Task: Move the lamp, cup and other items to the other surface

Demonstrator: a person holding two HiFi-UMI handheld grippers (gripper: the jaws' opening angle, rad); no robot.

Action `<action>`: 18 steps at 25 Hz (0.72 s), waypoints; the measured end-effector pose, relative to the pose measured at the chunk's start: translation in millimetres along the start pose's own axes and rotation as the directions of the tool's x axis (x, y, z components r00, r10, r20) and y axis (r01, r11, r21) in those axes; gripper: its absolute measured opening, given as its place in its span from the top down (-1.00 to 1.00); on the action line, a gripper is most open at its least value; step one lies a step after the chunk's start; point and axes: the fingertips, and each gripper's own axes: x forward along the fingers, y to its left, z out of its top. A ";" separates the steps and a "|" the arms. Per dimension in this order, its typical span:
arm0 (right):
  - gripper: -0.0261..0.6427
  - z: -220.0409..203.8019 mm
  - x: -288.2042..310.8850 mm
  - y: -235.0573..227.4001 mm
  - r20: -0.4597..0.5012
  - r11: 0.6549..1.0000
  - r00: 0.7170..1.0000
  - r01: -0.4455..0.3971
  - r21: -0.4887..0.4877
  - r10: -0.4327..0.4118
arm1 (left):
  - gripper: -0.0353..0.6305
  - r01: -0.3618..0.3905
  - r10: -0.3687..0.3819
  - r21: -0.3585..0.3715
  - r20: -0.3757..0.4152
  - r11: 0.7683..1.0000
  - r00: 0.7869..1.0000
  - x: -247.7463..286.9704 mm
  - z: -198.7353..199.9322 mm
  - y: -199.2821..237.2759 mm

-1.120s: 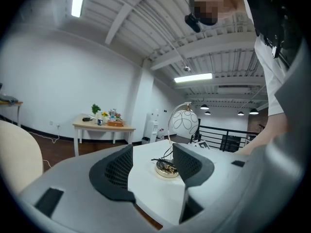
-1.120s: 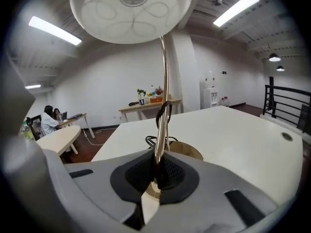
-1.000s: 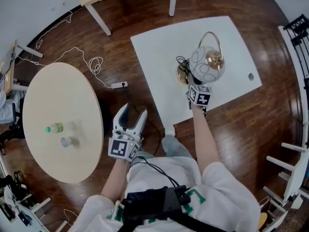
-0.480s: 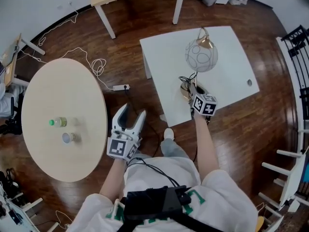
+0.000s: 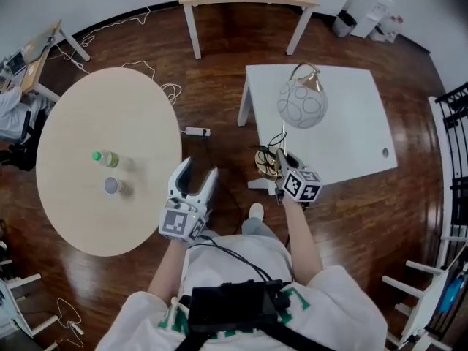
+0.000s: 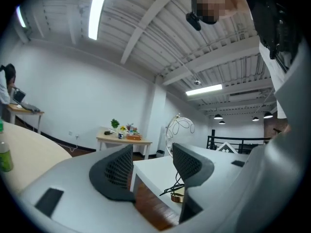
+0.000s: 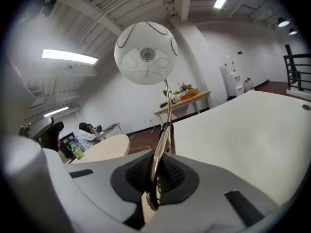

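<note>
lamp point(image 7: 146, 52) stem upright, globe shade topmost, pinched by right gripper point(image 7: 154, 178)

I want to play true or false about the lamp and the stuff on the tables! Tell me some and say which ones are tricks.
1. The right gripper has its jaws shut on the stem of the lamp. True.
2. The left gripper is holding the bottle. False: its jaws stand apart with nothing between them, and the bottle stands on the round table.
3. A cup stands near the bottle on the round table. True.
4. The lamp's shade is a black square box. False: it is a round white globe with thin dark lines on it.
</note>
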 end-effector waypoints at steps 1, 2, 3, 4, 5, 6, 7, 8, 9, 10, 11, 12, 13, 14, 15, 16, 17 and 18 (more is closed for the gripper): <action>0.91 -0.1 7.2 15.7 -0.011 0.999 1.000 -0.029 -0.026 0.029 | 0.19 -0.027 0.027 -0.010 0.004 1.000 1.000 -8.0 3.2 6.6; 0.92 -0.6 14.7 31.8 -0.024 0.997 0.998 -0.058 -0.057 0.057 | 0.19 -0.055 0.055 -0.017 0.006 0.998 0.998 -16.9 5.3 14.0; 0.92 -1.6 22.8 48.6 -0.038 0.992 0.996 -0.089 -0.087 0.086 | 0.19 -0.082 0.082 -0.014 0.008 0.997 0.997 -27.3 4.4 23.7; 0.92 -2.7 31.4 66.4 -0.051 0.986 0.992 -0.122 -0.110 0.117 | 0.19 -0.111 0.111 -0.009 0.011 0.994 0.994 -38.6 2.5 34.7; 0.92 -3.7 40.5 85.4 -0.063 0.980 0.986 -0.158 -0.124 0.151 | 0.19 -0.140 0.140 -0.006 0.012 0.990 0.990 -50.2 1.6 45.6; 0.92 -4.9 49.7 105.2 -0.072 0.972 0.980 -0.195 -0.129 0.187 | 0.19 -0.170 0.170 -0.007 0.013 0.985 0.985 -62.0 1.7 55.9; 0.92 -6.7 58.4 124.7 -0.080 0.965 0.972 -0.231 -0.127 0.222 | 0.19 -0.200 0.200 -0.010 0.013 0.980 0.980 -73.9 2.0 65.4; 0.92 -8.5 66.9 143.0 -0.086 0.957 0.963 -0.265 -0.121 0.256 | 0.19 -0.229 0.230 -0.016 0.012 0.973 0.973 -85.2 2.2 74.0; 0.92 -9.8 75.4 159.5 -0.090 0.948 0.954 -0.296 -0.116 0.287 | 0.19 -0.258 0.259 -0.023 0.011 0.966 0.966 -95.6 2.4 81.9; 0.92 -10.0 84.5 175.5 -0.095 0.939 0.944 -0.324 -0.115 0.315 | 0.19 -0.288 0.289 -0.030 0.009 0.957 0.957 -105.3 2.8 89.8; 0.92 -9.3 94.7 192.2 -0.102 0.929 0.934 -0.352 -0.118 0.341 | 0.19 -0.320 0.321 -0.036 0.010 0.947 0.947 -115.0 3.1 98.3; 0.92 -8.5 106.0 210.1 -0.112 0.917 0.923 -0.380 -0.124 0.368 | 0.19 -0.352 0.353 -0.039 0.015 0.935 0.936 -125.4 2.9 107.1; 0.92 -8.3 118.3 228.5 -0.123 0.903 0.911 -0.408 -0.135 0.393 | 0.19 -0.384 0.385 -0.042 0.022 0.922 0.923 -136.5 2.2 116.1; 0.92 -9.0 131.0 247.0 -0.134 0.888 0.899 -0.435 -0.150 0.417 | 0.19 -0.415 0.416 -0.045 0.028 0.909 0.909 -148.1 1.5 124.8; 0.92 -10.5 143.9 265.2 -0.144 0.873 0.887 -0.459 -0.167 0.439 | 0.19 -0.442 0.444 -0.048 0.029 0.896 0.896 -159.6 1.1 133.2; 0.92 -12.7 156.9 282.9 -0.152 0.858 0.876 -0.479 -0.186 0.457 | 0.19 -0.466 0.467 -0.052 0.026 0.883 0.884 -170.9 1.2 141.3; 0.92 -15.4 170.2 300.2 -0.159 0.843 0.867 -0.497 -0.206 0.472 | 0.19 -0.487 0.489 -0.056 0.022 0.872 0.872 -182.3 0.9 149.4; 0.92 -18.7 183.7 317.5 -0.165 0.829 0.859 -0.512 -0.224 0.485 | 0.19 -0.509 0.511 -0.058 0.019 0.859 0.859 -194.5 -0.5 157.8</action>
